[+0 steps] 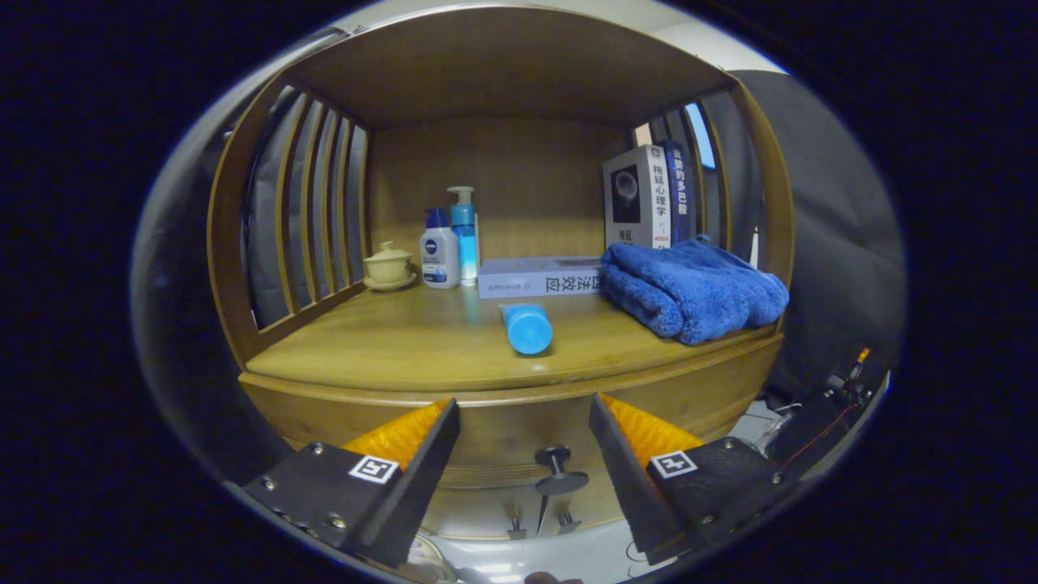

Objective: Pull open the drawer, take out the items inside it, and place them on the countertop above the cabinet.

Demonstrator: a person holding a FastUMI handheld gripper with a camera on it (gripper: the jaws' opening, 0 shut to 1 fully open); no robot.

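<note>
A wooden cabinet stands ahead with a countertop under an open shelf. On it lie a blue tube with its cap toward me and a folded blue towel to the right. Below the countertop is the drawer front with a dark knob, which shows between my fingers. My gripper is open, its fingers spread on either side of the knob and holding nothing. The drawer looks closed; its inside is hidden.
At the back of the countertop stand a lidded cup, a white bottle, a blue pump bottle, a flat white box and upright books. Slatted wooden sides enclose the shelf. Cables lie to the right.
</note>
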